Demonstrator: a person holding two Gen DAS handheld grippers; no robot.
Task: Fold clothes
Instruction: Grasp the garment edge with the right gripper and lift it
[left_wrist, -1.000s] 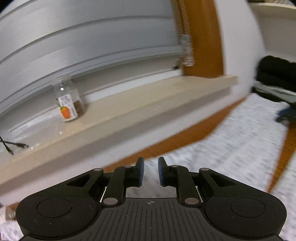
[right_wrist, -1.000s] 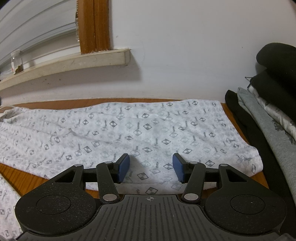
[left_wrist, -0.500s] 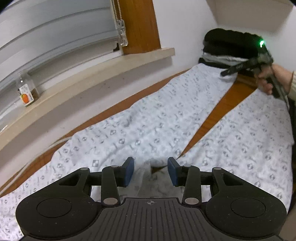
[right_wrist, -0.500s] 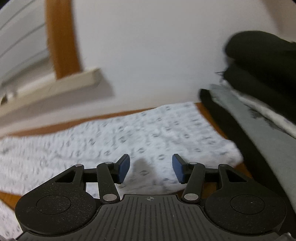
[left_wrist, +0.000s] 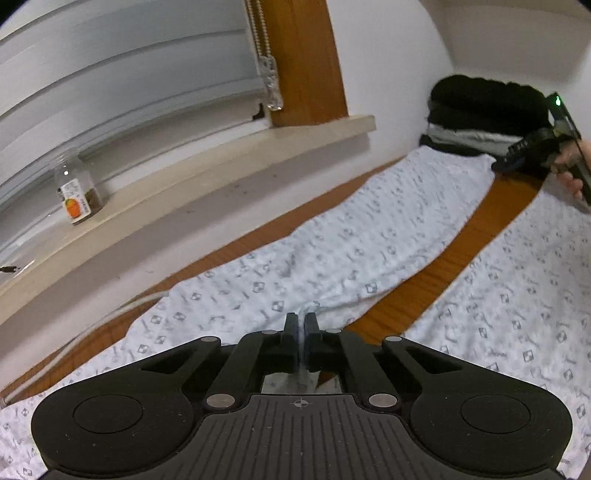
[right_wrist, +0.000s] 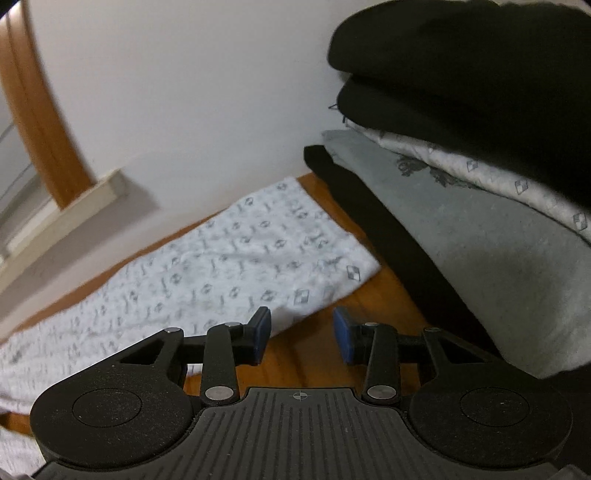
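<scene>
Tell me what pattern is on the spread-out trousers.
White trousers with small grey diamond motifs, clearest in the left wrist view.

Folded stack (right_wrist: 480, 184) crowds the right; wooden table (right_wrist: 306, 354) ahead looks open.

left tongs (left_wrist: 301, 332) pinched closed; right tongs (right_wrist: 302, 334) spread wide apart.

trousers (left_wrist: 369, 236) on table (left_wrist: 458, 236), stack (right_wrist: 480, 147) right
</scene>
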